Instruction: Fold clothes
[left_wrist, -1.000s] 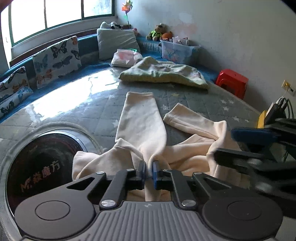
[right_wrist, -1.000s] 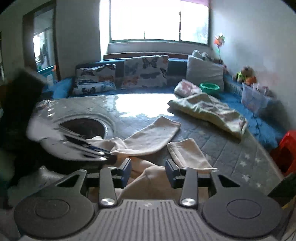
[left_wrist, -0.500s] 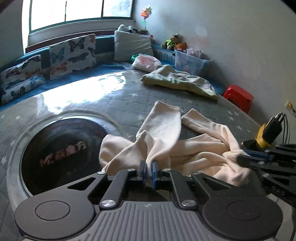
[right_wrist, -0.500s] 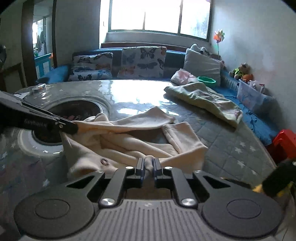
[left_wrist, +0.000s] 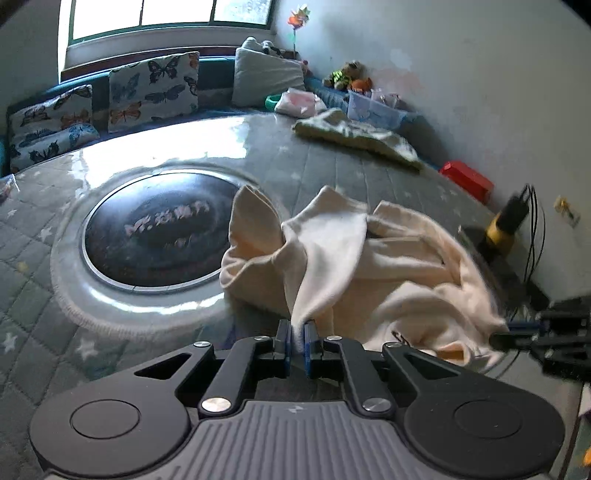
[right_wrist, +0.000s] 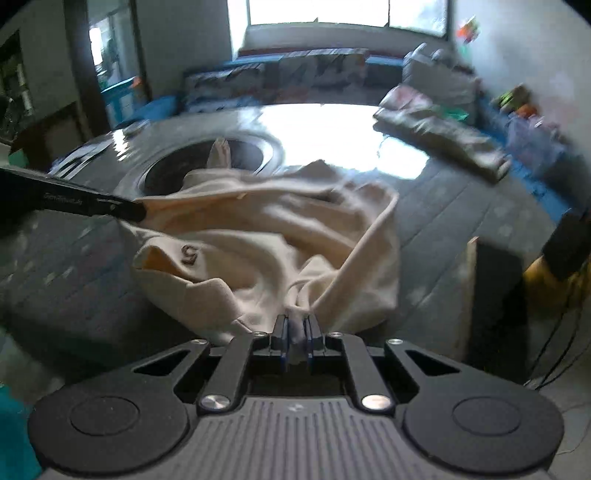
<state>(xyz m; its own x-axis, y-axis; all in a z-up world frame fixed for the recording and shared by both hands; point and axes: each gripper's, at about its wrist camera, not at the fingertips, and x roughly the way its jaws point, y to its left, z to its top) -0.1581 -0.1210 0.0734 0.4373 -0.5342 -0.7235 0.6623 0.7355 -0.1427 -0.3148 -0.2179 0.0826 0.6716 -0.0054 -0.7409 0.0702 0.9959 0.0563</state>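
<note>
Both claws are clamped on cloth: the left claw (left_wrist: 297, 334) and the right claw (right_wrist: 295, 330) each pinch an edge of the cream sweatshirt (left_wrist: 369, 266), which sags crumpled between them, partly lifted over the quilted grey table (left_wrist: 332, 166), beside its dark round inset (left_wrist: 159, 236).

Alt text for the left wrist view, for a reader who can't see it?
The left hand-held gripper is shut on a bunched cream garment on a grey quilted table. The right hand-held gripper pinches its far edge; a dark round inset lies to the left.
</note>
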